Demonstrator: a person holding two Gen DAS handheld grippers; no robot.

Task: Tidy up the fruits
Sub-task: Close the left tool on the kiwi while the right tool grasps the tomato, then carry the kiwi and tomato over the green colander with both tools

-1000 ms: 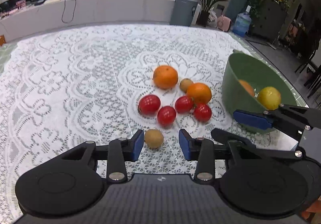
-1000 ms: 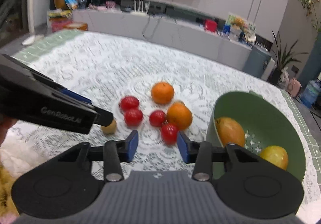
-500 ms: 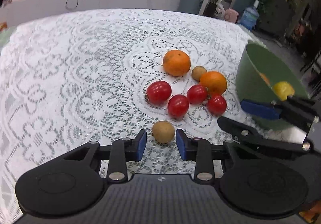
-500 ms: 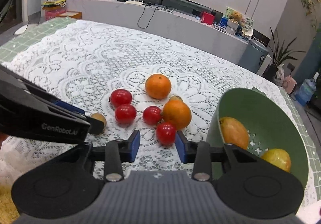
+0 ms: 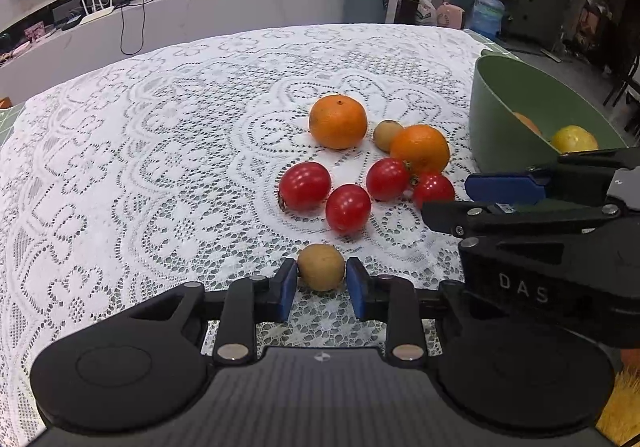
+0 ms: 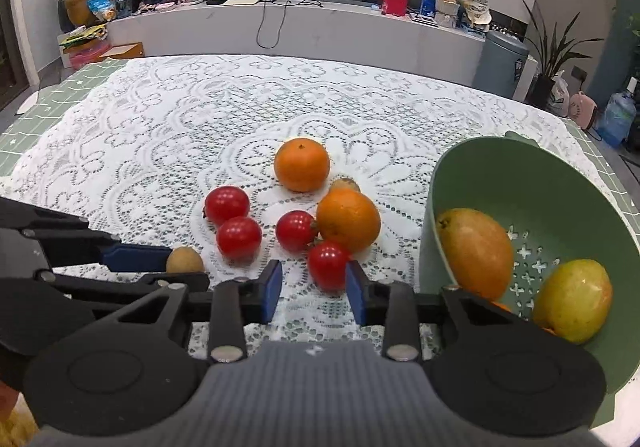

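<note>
On the lace tablecloth lie two oranges [image 5: 338, 121] [image 5: 420, 149], several red tomatoes [image 5: 305, 186], and two small brown fruits. My left gripper [image 5: 321, 284] has its blue pads against both sides of the nearer brown fruit [image 5: 321, 267], which rests on the cloth; this fruit also shows in the right wrist view [image 6: 185, 260]. My right gripper [image 6: 313, 289] is open, with the nearest tomato [image 6: 329, 265] just ahead between its pads, touching the right pad. The green colander bowl [image 6: 560, 183] at right holds a mango [image 6: 476, 251] and a yellow fruit [image 6: 574, 301].
The second brown fruit [image 5: 387, 135] sits between the oranges. The right gripper's fingers [image 5: 504, 187] reach in from the right in the left wrist view. The table's far edge faces a white counter [image 6: 280, 31], a grey bin [image 6: 502, 63] and plants.
My left gripper moved forward and narrowed until its pads met the brown fruit. My right gripper moved closer to the nearest tomato, which now sits between its pads.
</note>
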